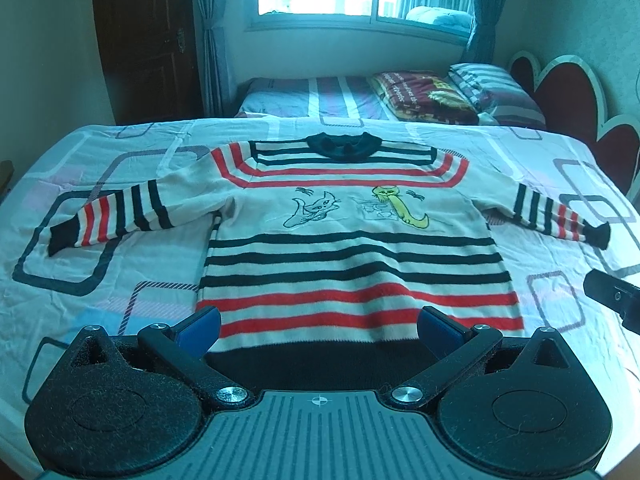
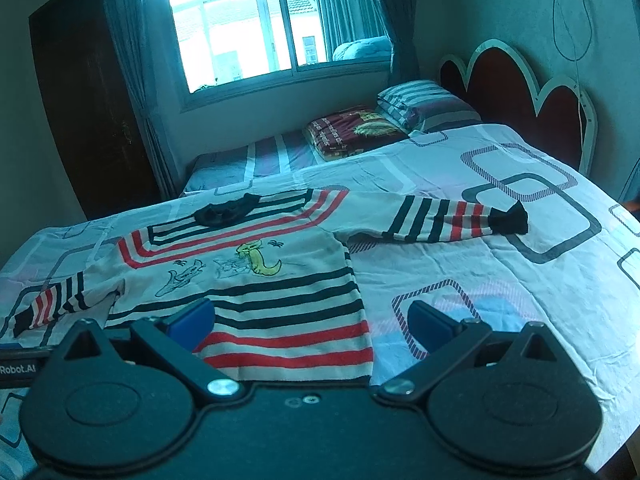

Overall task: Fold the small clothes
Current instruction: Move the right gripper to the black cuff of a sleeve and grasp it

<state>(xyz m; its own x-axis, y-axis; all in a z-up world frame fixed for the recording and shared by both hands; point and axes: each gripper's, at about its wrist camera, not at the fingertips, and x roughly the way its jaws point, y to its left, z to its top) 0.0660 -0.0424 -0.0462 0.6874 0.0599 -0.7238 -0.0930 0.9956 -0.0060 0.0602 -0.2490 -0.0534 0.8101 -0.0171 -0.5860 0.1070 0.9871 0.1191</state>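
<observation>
Sweater [image 1: 352, 240] flat before both open tools

The sweater [image 1: 356, 248] lies flat on the bed sheet [image 1: 112, 272], with its neck far from the cameras, its bottom edge near them, and one sleeve out to each side. The left gripper [image 1: 319, 328] is at the middle of the bottom edge, and the right gripper [image 2: 310, 322] is at the sweater's right bottom corner. Behind the sweater lie a folded blanket [image 1: 424, 94] and a pillow [image 1: 488, 84] to its right, by the headboard [image 1: 568, 92].
</observation>
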